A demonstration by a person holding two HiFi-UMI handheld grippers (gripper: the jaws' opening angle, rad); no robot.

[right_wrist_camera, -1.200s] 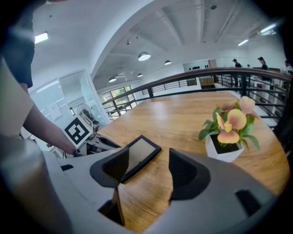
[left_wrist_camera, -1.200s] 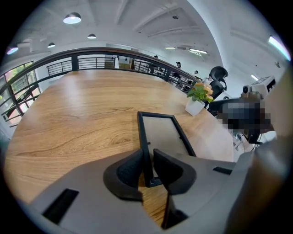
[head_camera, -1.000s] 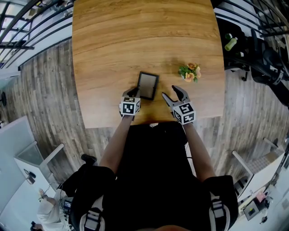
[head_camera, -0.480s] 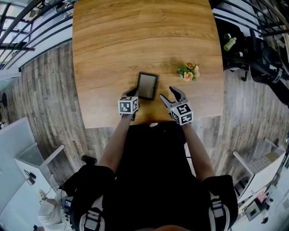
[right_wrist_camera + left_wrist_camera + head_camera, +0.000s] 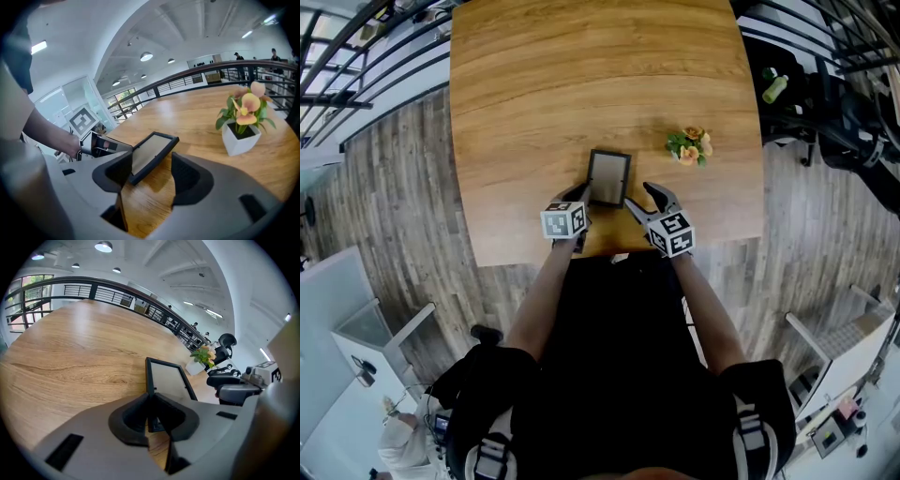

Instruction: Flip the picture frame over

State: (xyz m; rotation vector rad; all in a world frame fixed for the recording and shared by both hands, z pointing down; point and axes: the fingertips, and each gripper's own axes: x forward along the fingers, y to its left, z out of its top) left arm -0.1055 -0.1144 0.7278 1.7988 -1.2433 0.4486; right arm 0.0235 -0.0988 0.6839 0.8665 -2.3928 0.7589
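Left gripper (image 5: 578, 196) fingers clamp picture frame (image 5: 608, 176) near edge (frame tilted off bench (image 5: 581, 75)); right gripper (image 5: 640, 200) fingers apart, just beside; potted flowers (image 5: 690, 148) well apart.

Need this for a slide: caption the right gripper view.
Open right tool faces the tilted picture frame gripped by left tool.

I can read no words, brands or numbers anywhere; the only signs are black-and-white square markers on my left gripper (image 5: 581, 195) and right gripper (image 5: 644, 199); they bear patterns, not letters
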